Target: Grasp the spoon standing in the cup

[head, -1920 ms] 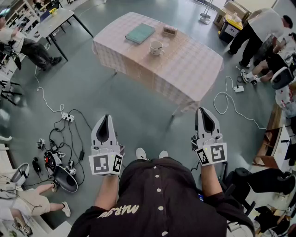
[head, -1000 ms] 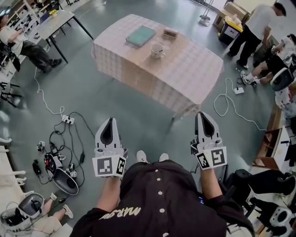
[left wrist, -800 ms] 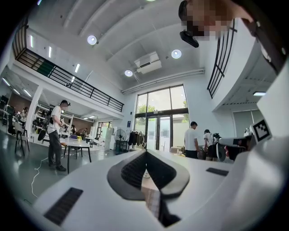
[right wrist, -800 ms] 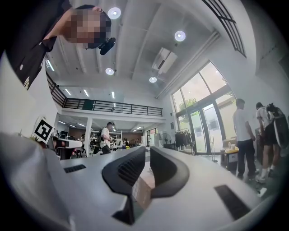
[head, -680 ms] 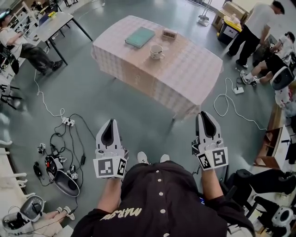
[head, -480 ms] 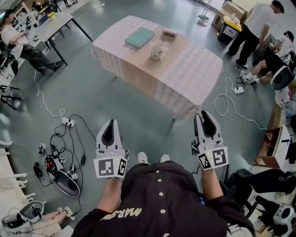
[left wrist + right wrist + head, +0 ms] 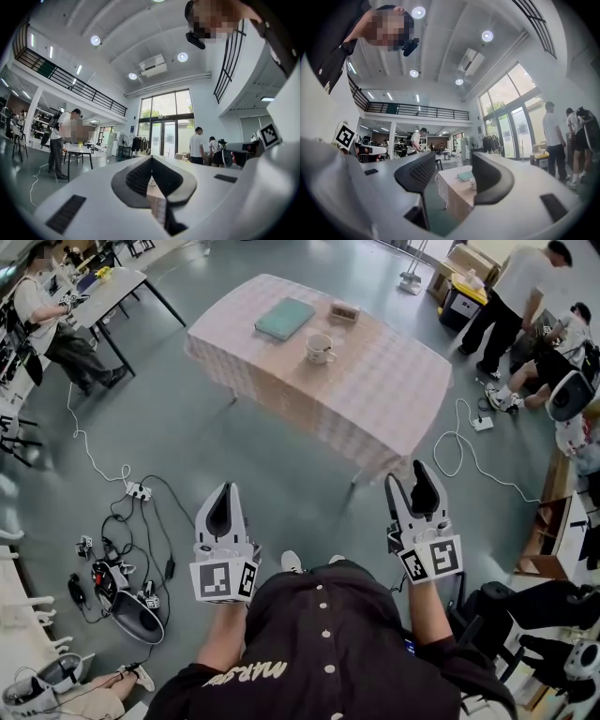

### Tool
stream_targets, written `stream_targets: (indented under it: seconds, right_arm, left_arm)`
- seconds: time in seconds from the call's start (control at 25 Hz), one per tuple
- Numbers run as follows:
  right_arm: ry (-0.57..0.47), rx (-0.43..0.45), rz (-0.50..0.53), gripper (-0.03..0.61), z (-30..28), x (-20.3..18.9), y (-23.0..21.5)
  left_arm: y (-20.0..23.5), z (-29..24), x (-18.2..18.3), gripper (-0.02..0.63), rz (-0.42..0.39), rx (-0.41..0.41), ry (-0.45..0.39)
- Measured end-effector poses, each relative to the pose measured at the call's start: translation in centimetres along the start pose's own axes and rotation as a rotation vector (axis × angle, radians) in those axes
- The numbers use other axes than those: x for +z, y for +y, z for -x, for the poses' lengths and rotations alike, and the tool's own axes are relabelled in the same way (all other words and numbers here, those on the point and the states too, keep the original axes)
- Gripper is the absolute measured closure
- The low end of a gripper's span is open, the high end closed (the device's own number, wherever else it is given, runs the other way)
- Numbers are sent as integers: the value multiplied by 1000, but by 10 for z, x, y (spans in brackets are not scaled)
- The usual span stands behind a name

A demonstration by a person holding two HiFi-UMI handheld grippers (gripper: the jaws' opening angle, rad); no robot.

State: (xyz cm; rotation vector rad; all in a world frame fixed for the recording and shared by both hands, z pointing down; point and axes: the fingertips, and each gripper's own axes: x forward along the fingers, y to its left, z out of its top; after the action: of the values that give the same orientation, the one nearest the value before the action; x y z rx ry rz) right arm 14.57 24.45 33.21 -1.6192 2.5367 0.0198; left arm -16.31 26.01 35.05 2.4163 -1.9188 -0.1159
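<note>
right tongs [image 7: 409, 476] opening, empty

You've got a black shirt [image 7: 366, 667] on, white buttons [image 7: 322, 624] down it, pale lettering [image 7: 246, 670], plus white shoes [image 7: 292, 562].

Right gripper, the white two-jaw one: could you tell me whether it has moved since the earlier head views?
Yes: the right gripper holds its place below the checked-cloth table's near corner, but its jaws, together earlier, are opening, nothing between them.
</note>
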Motion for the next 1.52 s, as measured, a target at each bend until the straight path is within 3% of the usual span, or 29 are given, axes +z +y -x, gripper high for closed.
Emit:
stream_targets:
  seconds: [0.16,0.76,1.08,1.52]
  right_arm:
    - [-1,-10,14,318,-5,-1,8]
    - [22,-108,12,318,4,-18,34]
    - [12,-122,-6,318,-14,-24,12]
    - [12,-87,-10,319,-80,-29,-41]
  left_arm:
    - [9,-4,0,604,0,-19,-5]
    - [34,-6,-16,604,9,-109,29]
    - [25,-34,-20,604,2,-127,31]
    - [19,-112,-16,604,-5,-102,21]
